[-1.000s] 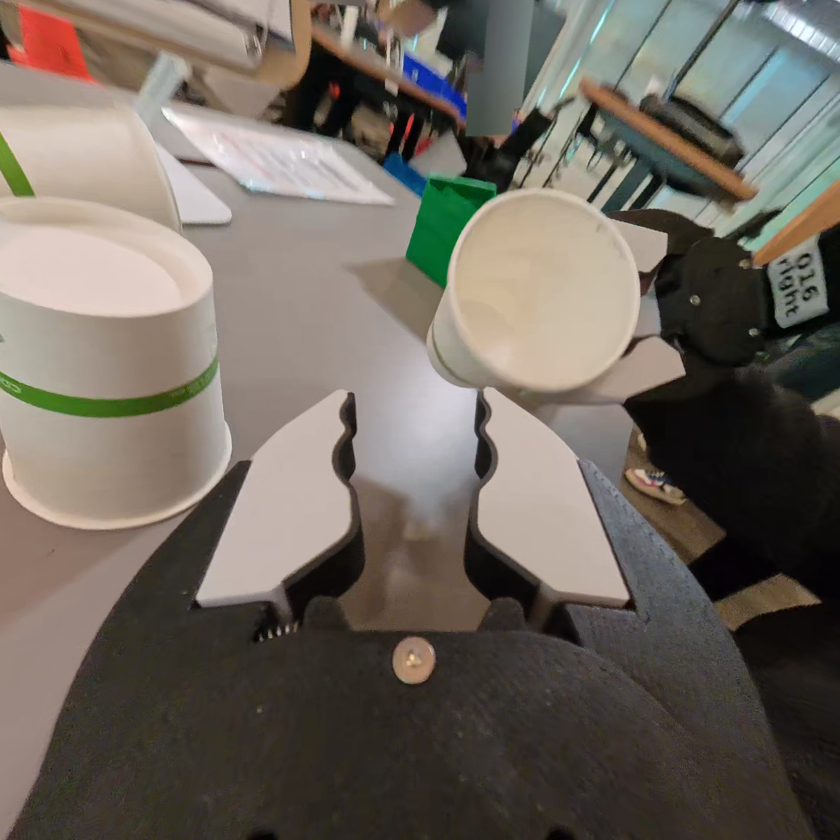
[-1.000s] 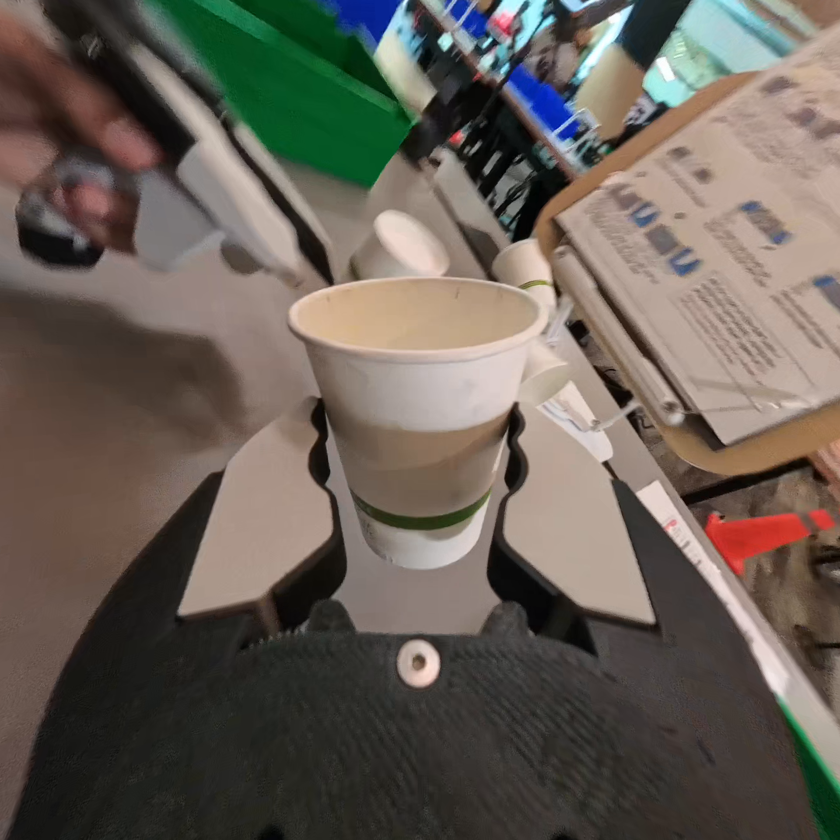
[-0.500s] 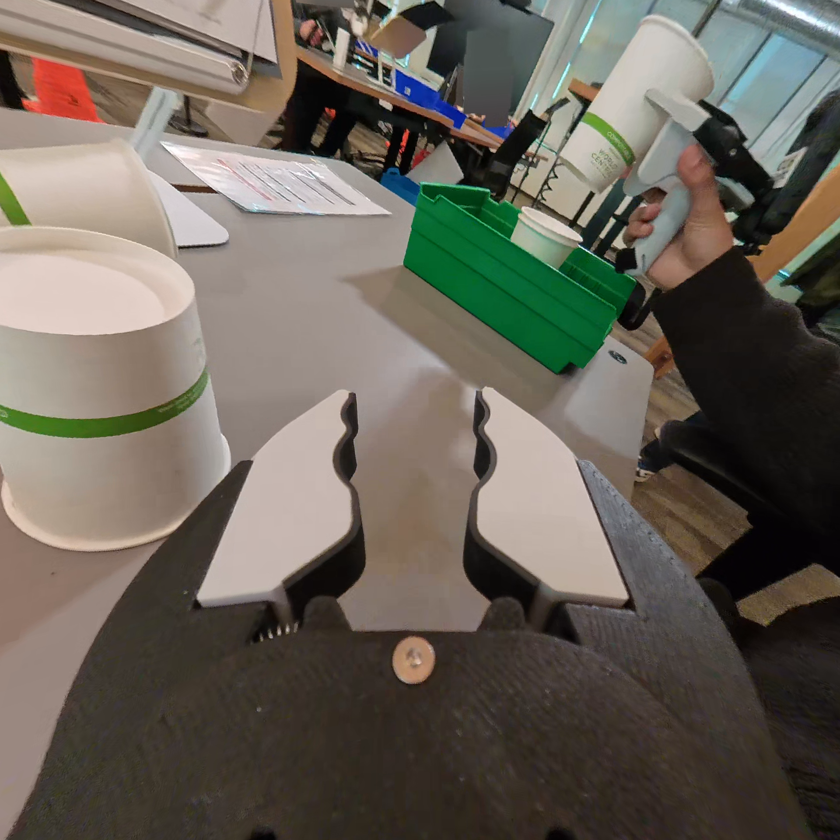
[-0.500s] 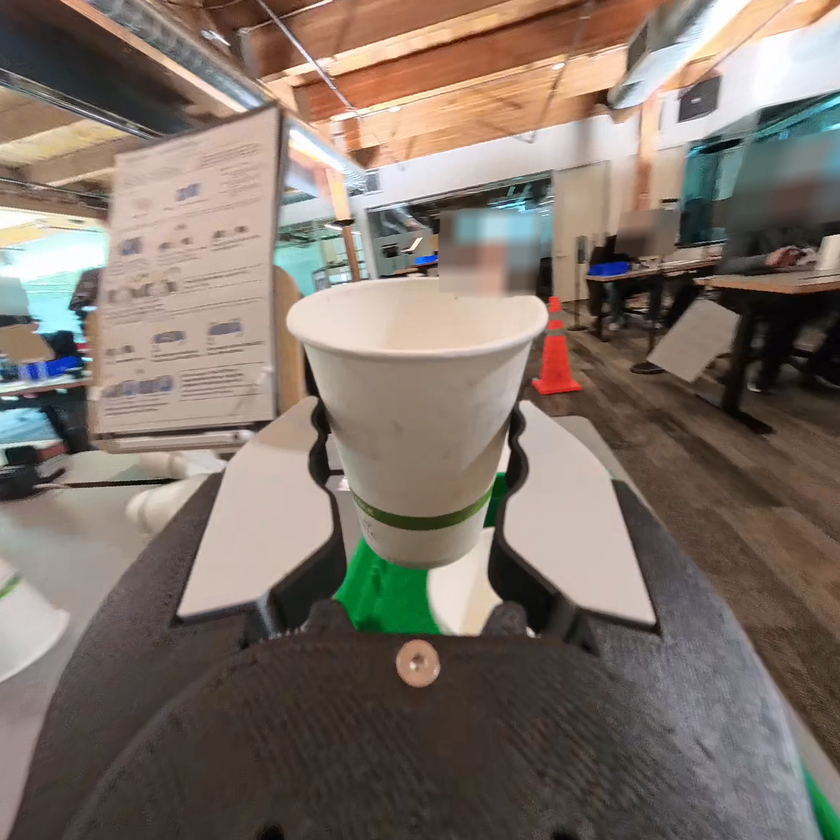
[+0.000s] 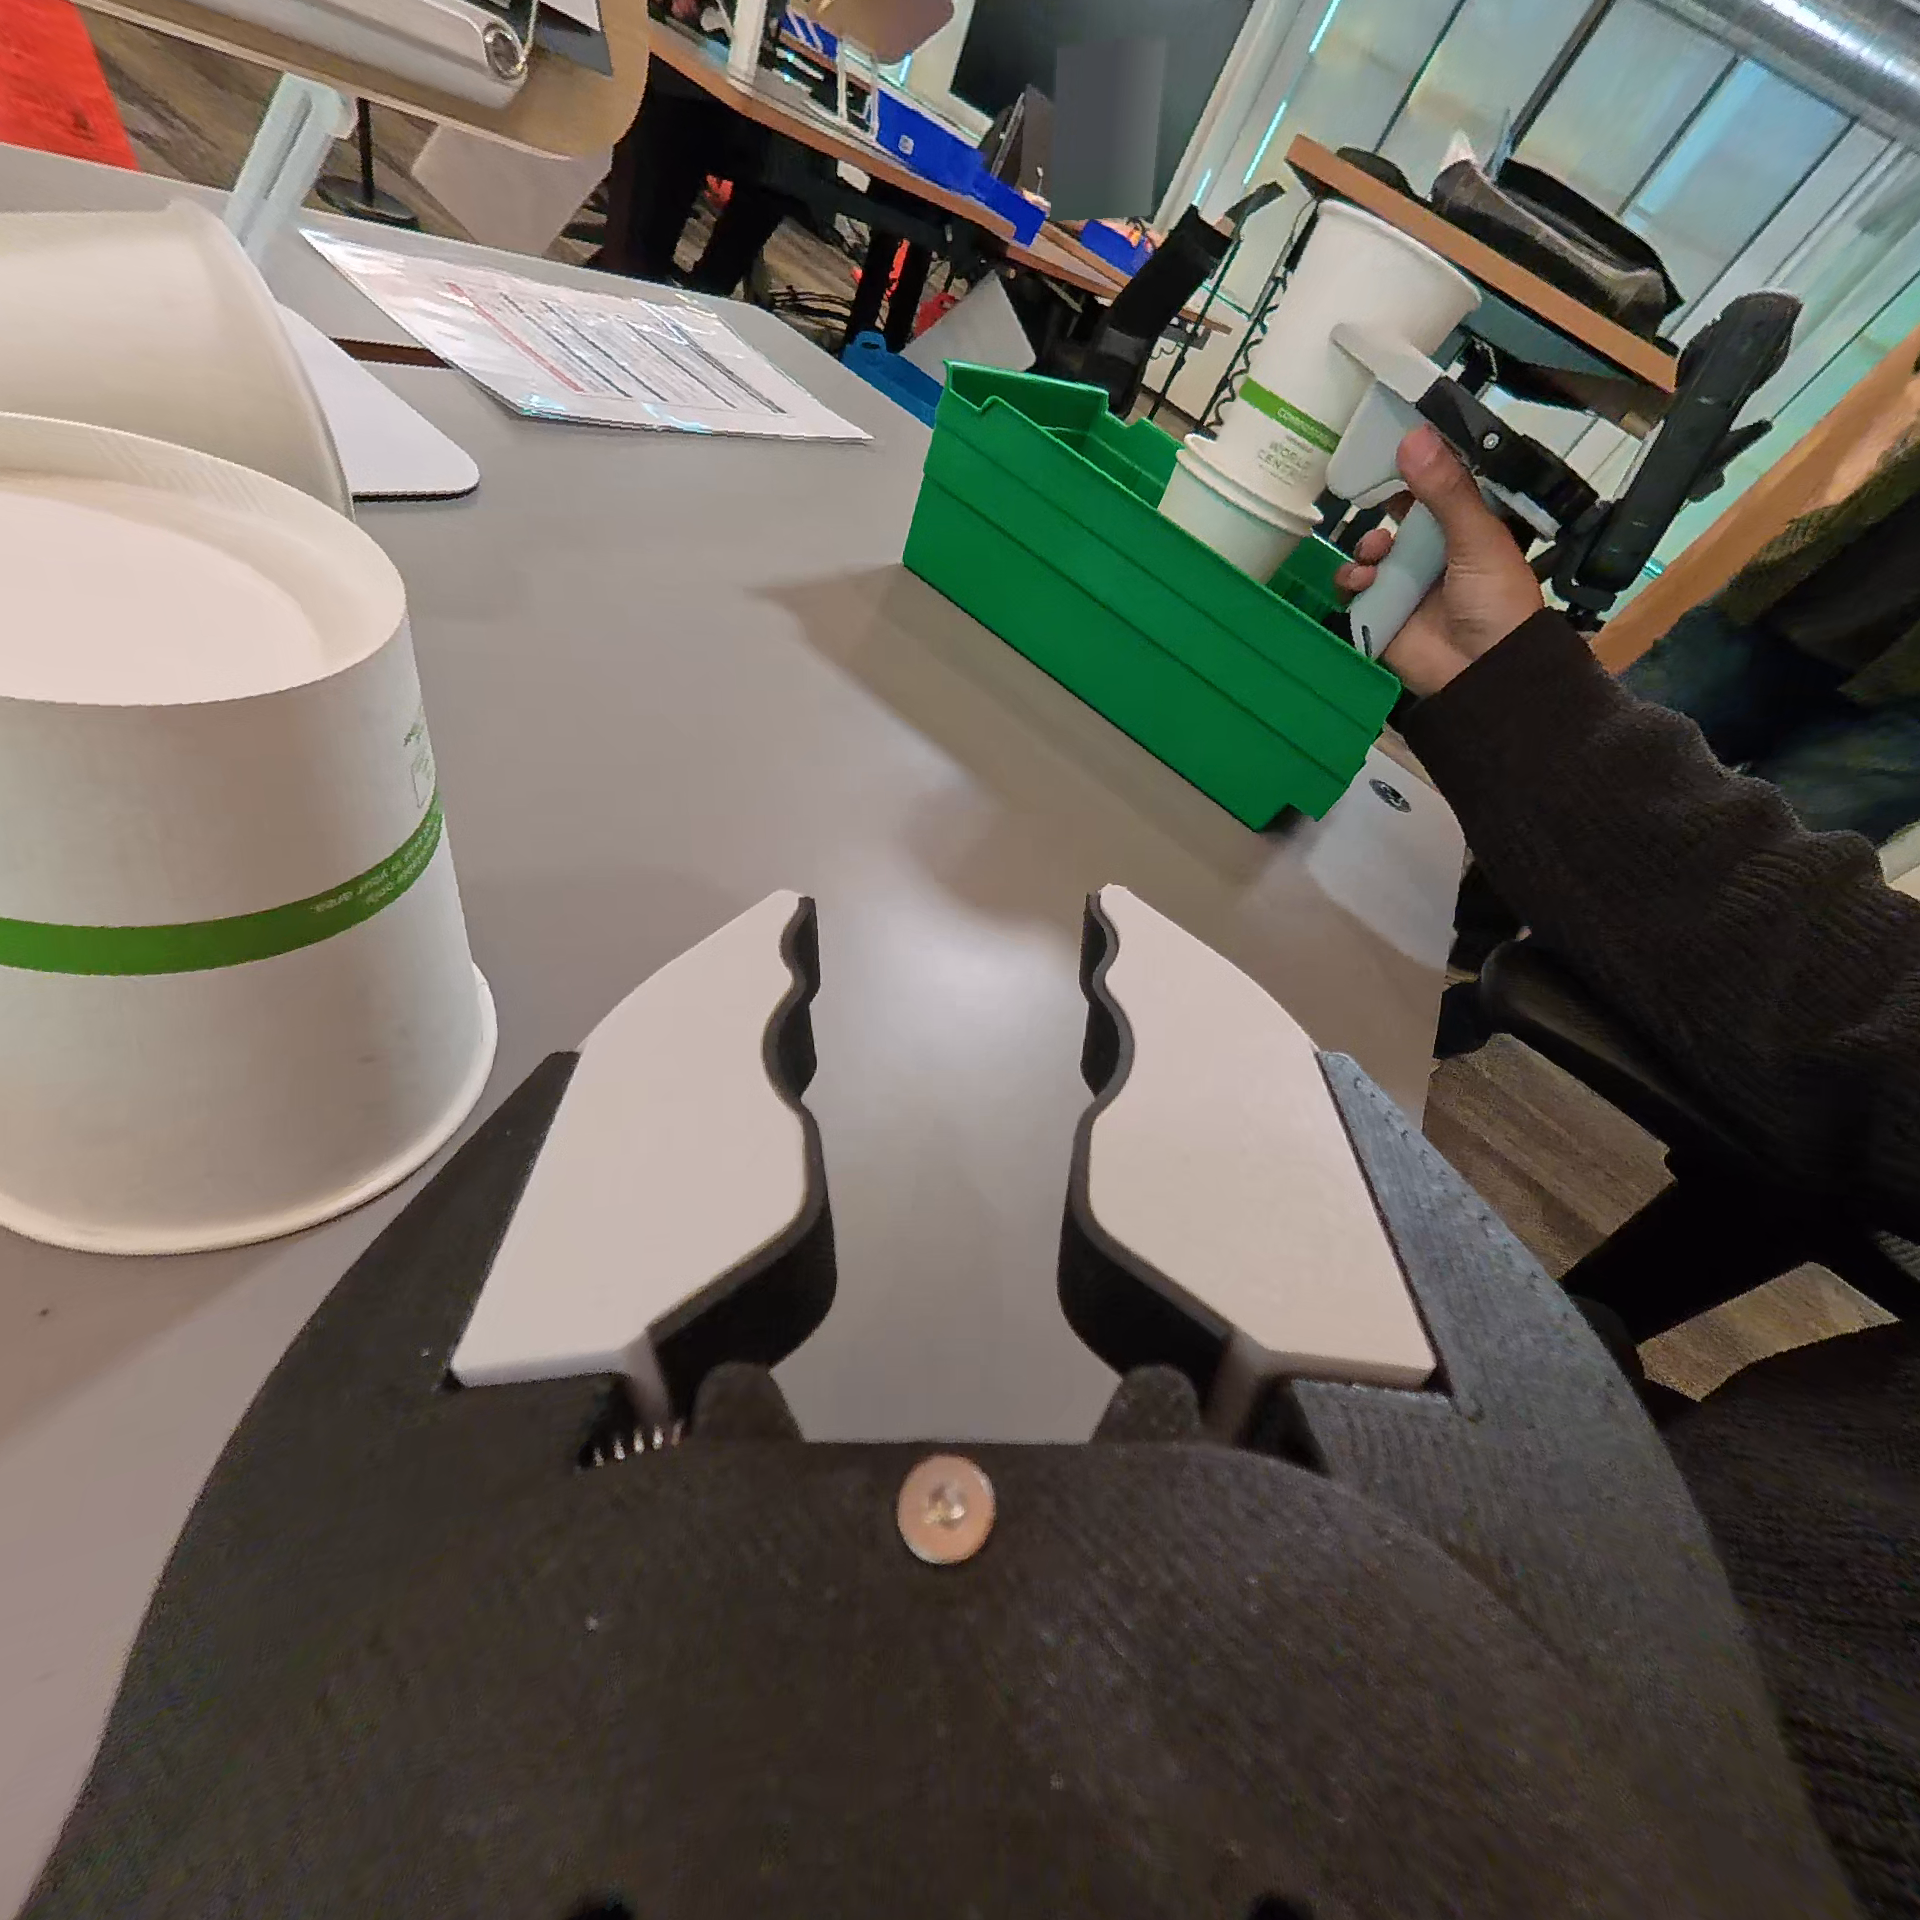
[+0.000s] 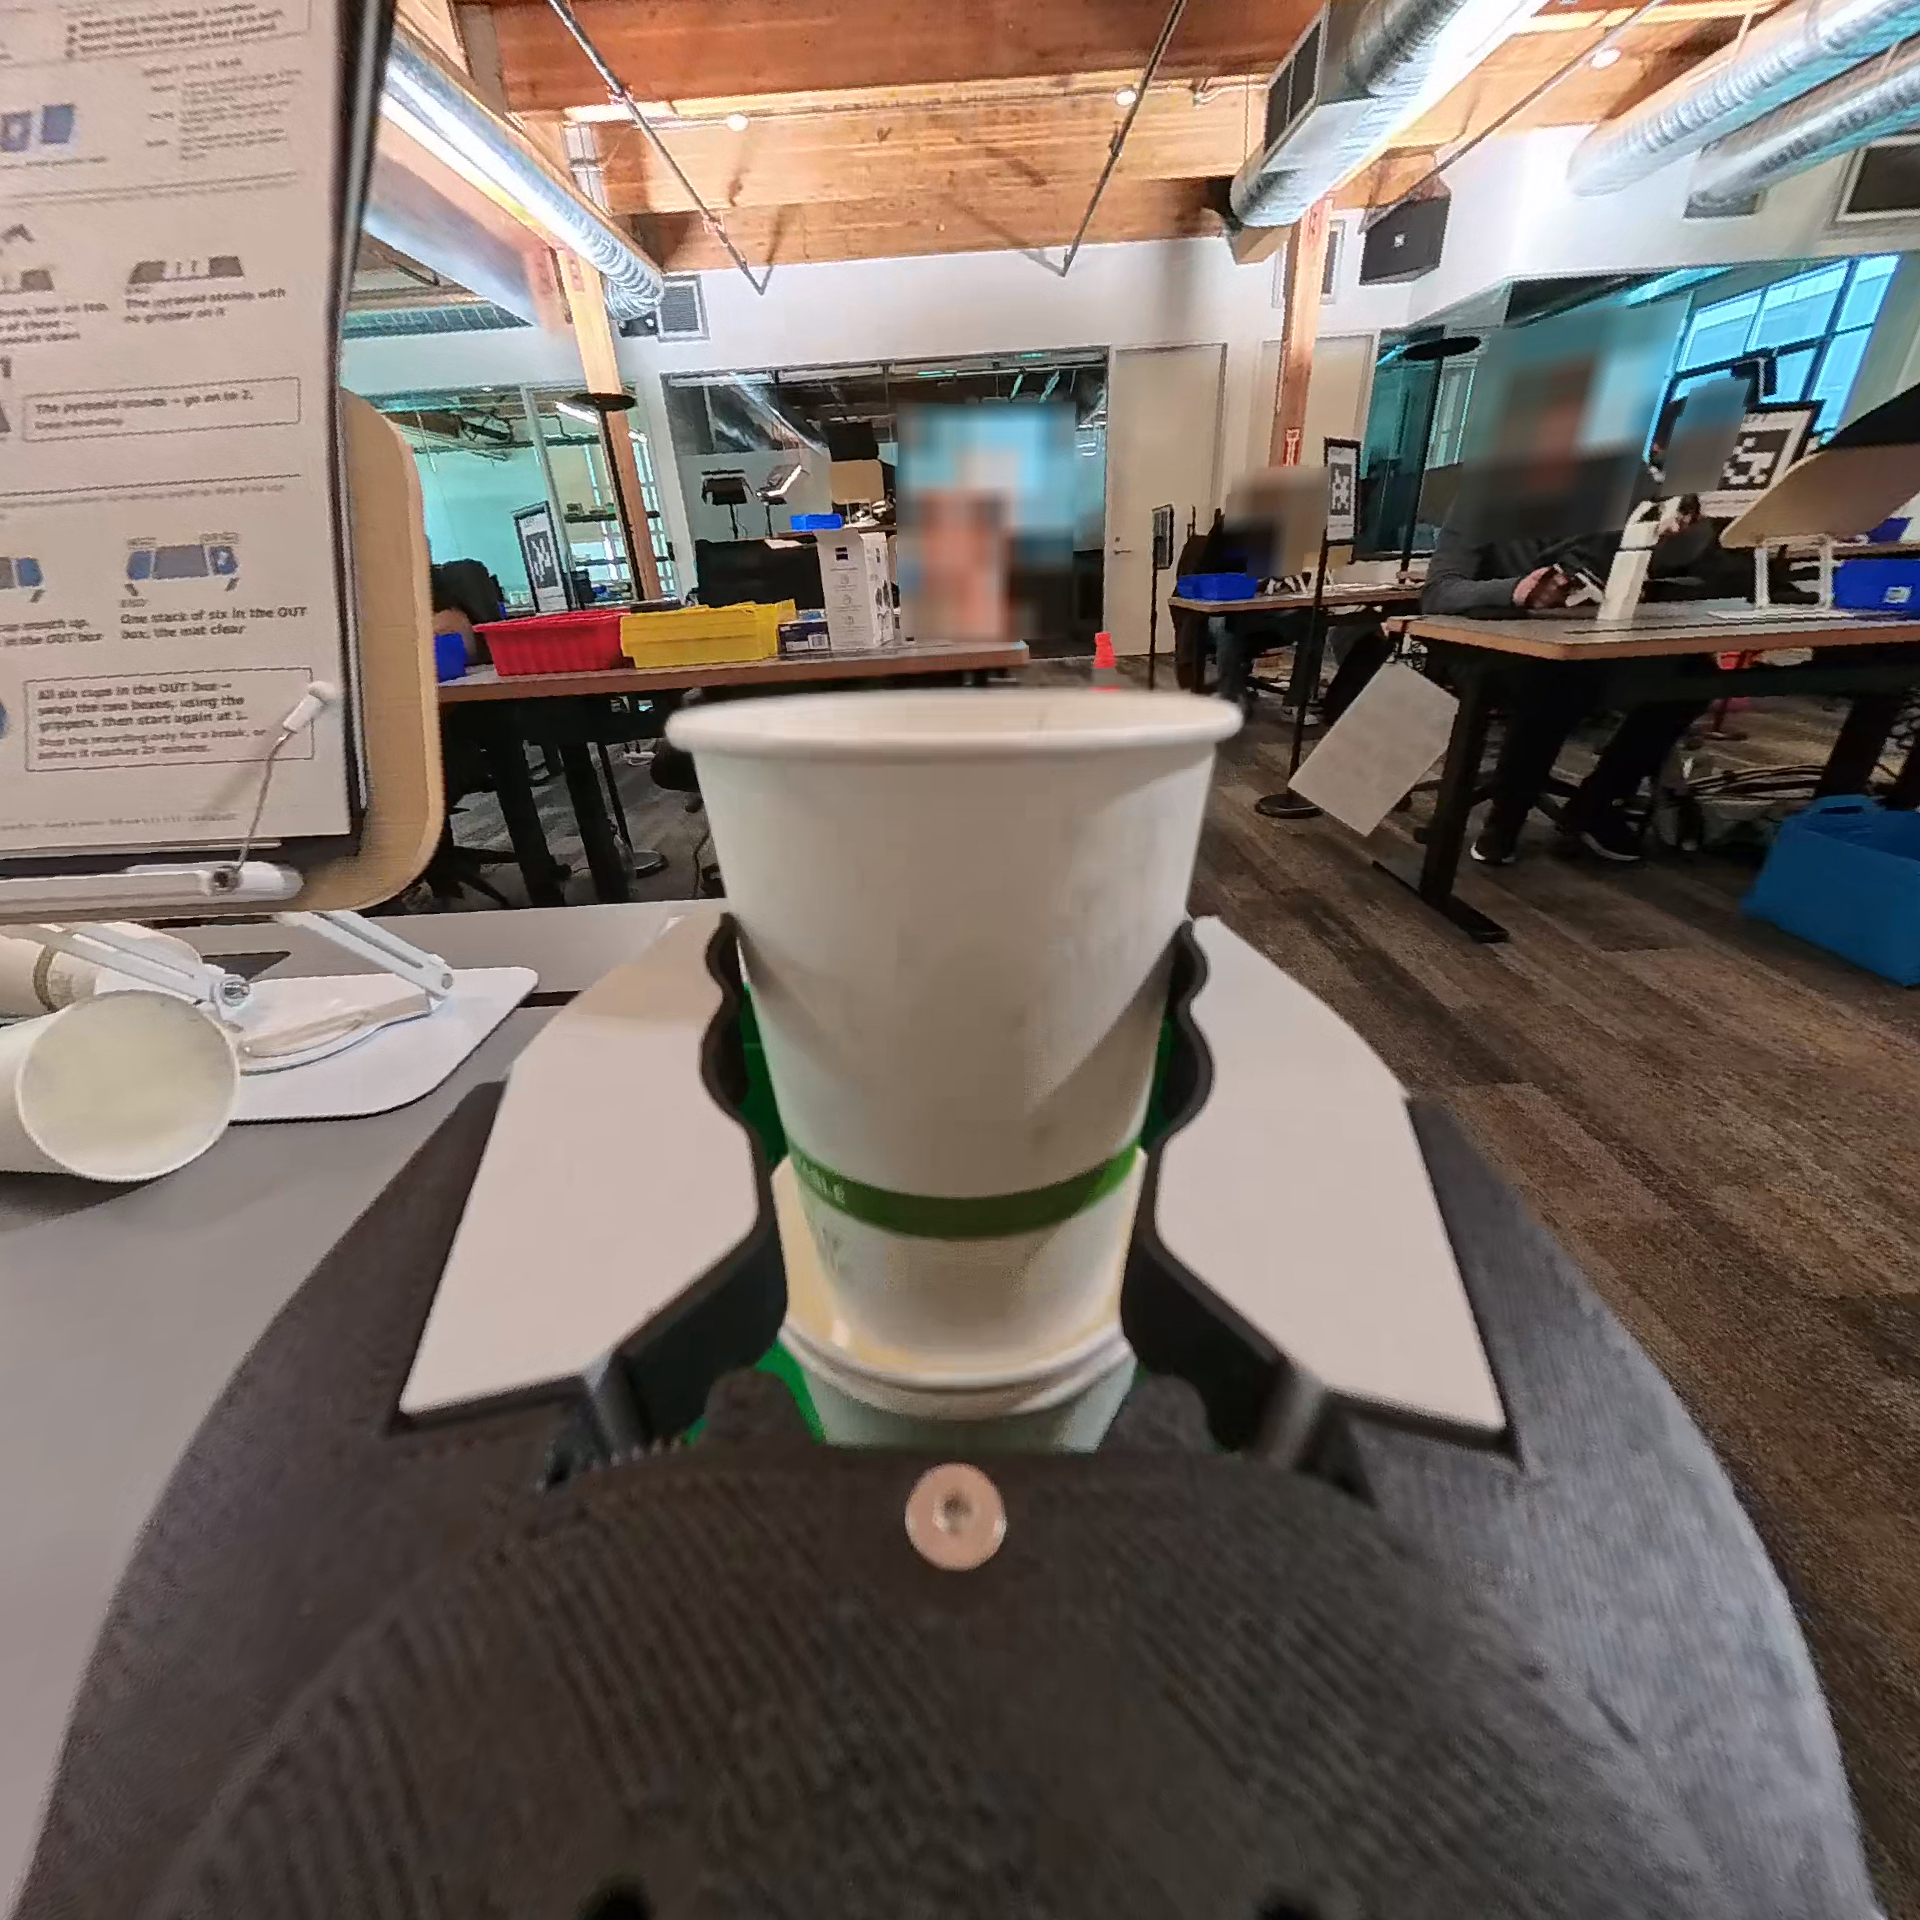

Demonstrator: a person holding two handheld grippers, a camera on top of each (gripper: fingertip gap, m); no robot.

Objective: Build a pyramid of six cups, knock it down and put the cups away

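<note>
**Cup nested in the green bin**

The right gripper pinches a white paper cup with a green band — upright, mouth up, its base seated inside a second cup that stands in the green bin. The left gripper is spread with nothing between its fingers, low over the grey table, just beside an upside-down cup. Another cup lies on its side near a white stand.
</note>
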